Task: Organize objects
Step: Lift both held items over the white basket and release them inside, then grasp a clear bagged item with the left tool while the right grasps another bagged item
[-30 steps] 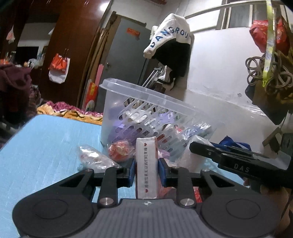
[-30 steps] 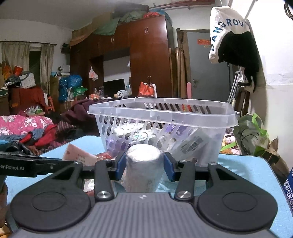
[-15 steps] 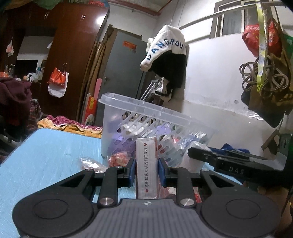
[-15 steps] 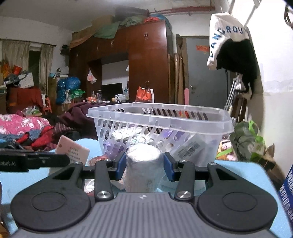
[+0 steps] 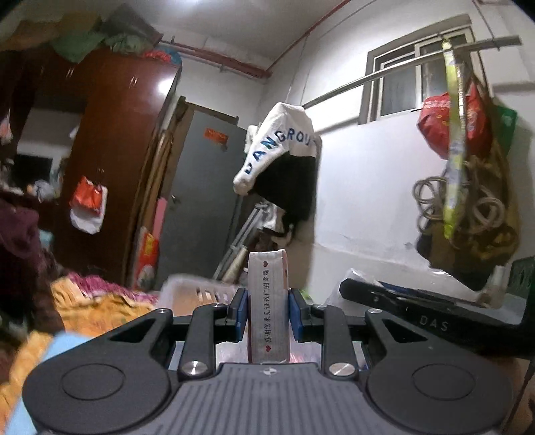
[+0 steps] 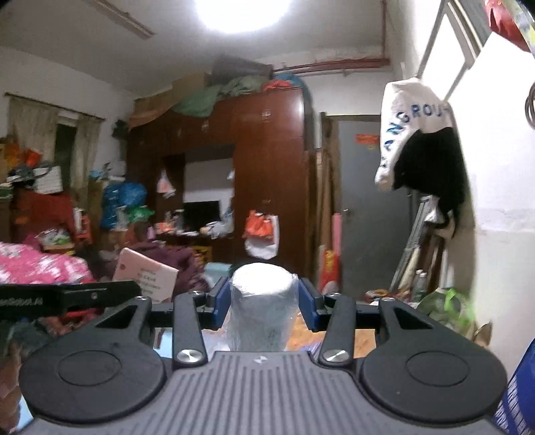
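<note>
- White, flat paper packet with red printed characters (image 5: 268, 308) stood upright at lower centre of the left wrist view, clamped by the left gripper (image 5: 268, 313); a clear plastic basket (image 5: 190, 291) showed blurred behind.
- Silvery foil-wrapped cylinder (image 6: 262, 309) sat at lower centre of the right wrist view, gripped by the right gripper (image 6: 263, 306).

1. Indoor room under artificial light; a round ceiling lamp (image 6: 245, 13) burns out to pure white at the top of the right wrist view.
2. Glare streaks shine on the glossy brown wardrobe (image 5: 113, 140) in the left wrist view.
3. Both views bend strongly at the edges, with dark rounded corners.
4. The lower left of the left wrist view is smeared with motion blur.
5. Shadows are soft; colours look slightly muted and grainy.
</note>
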